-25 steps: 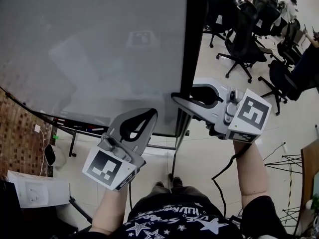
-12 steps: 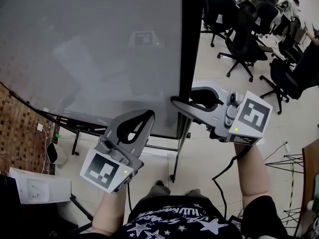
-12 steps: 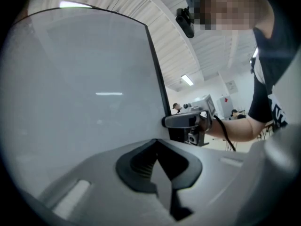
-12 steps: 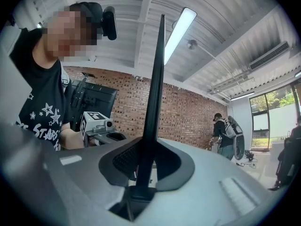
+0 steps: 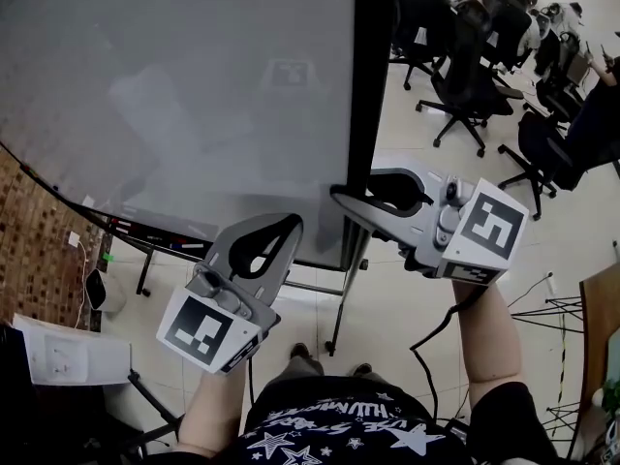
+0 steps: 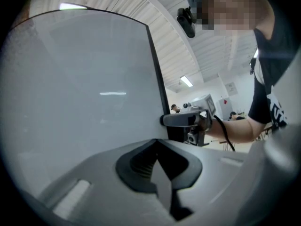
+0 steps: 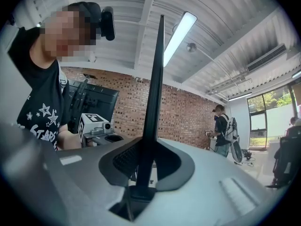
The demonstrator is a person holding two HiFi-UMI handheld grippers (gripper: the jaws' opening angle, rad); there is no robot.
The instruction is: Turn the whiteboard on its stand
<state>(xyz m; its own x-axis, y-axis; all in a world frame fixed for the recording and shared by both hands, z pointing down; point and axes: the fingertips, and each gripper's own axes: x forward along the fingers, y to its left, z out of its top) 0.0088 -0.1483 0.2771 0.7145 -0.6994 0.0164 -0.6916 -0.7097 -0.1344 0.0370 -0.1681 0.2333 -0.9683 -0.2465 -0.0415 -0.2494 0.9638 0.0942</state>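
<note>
whiteboard [image 5: 174,85] ahead, chairs [image 5: 465,76] at right (behind it), paper [image 5: 68,356] lower left

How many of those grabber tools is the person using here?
2. The left gripper points at the whiteboard near its bottom edge. The right gripper is shut on the whiteboard's dark right edge. No others show.

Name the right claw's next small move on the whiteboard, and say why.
Probably keep the grip and swing that edge a little way round: the right claw is clamped on the black side frame of the whiteboard, a good handle for turning it.
</note>
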